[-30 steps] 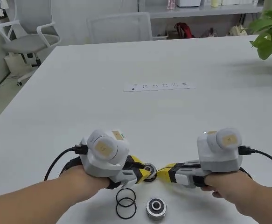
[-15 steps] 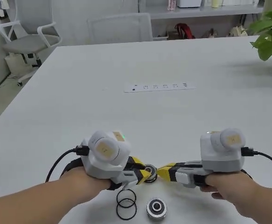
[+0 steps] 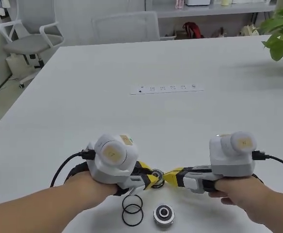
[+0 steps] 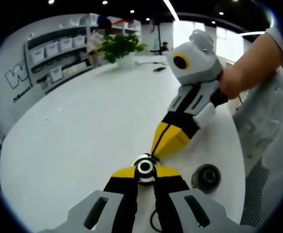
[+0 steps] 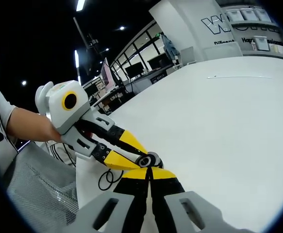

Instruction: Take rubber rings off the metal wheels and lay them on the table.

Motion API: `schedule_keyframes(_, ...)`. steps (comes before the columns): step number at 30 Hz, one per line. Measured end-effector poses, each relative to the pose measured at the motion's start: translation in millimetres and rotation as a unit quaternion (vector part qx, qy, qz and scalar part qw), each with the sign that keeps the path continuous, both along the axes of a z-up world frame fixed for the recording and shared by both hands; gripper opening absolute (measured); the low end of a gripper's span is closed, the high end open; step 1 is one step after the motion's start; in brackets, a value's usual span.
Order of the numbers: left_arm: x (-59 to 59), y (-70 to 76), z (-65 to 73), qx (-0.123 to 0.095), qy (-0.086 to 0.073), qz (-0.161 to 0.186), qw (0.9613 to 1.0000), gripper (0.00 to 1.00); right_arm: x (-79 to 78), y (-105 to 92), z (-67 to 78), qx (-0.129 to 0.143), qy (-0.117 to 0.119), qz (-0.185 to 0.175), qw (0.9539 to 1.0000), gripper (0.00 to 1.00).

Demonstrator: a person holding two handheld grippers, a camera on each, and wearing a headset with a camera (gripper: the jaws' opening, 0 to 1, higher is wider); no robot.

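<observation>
**Worktop** [image 3: 131,121]: smooth white surface, matt with a faint sheen. **Left tongs** [image 3: 153,180] and **right tongs** [image 3: 168,178]: matt white plastic housings, with smooth yellow-and-black plastic jaws. **Loose metal wheel** [image 3: 163,214] and **gripped wheel** [image 3: 156,174] in the left tongs: bright polished metal rim around a darker centre. The **rubber rings** [image 3: 132,209] lying on the worktop are thin, smooth and matt black.

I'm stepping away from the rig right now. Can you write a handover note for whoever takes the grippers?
Left gripper: shut on a metal wheel.
Right gripper: shut, tips against that wheel's rim; whether it pinches a ring is unclear.
Done: two rubber rings lie on the table, beside a second wheel.
Left: probably strip any ring from the held wheel and lay it down.
</observation>
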State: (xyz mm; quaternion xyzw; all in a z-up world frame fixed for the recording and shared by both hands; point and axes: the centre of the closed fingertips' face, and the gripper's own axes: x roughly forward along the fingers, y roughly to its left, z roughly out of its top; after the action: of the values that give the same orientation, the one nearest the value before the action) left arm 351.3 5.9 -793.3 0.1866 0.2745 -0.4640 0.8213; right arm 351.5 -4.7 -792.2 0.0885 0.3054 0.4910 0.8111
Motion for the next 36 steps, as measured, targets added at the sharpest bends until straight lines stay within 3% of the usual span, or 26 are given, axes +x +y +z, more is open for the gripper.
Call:
schedule_keyframes(12,-0.2,-0.3,-0.1,0.002,-0.002,-0.001,1.0,0.12,-2.6,3.5,2.8,0.006,0.0,0.006,1.0,0.0)
schedule_keyframes(24,-2.1,-0.6,-0.1,0.002,-0.003,-0.003,1.0,0.12,-6.2,7.3,4.5,-0.003,-0.015,0.023,0.9996,0.0)
schedule_keyframes(29,-2.6,-0.4,-0.3,0.003,-0.003,-0.003,1.0,0.12,-11.4,16.1,12.5,0.017,-0.016,0.036,0.9991,0.0)
schedule_keyframes(36,-3.0,0.0,-0.8,0.002,-0.001,0.001,1.0,0.12,-11.0,12.6,11.2,0.02,-0.011,0.037,0.9991,0.0)
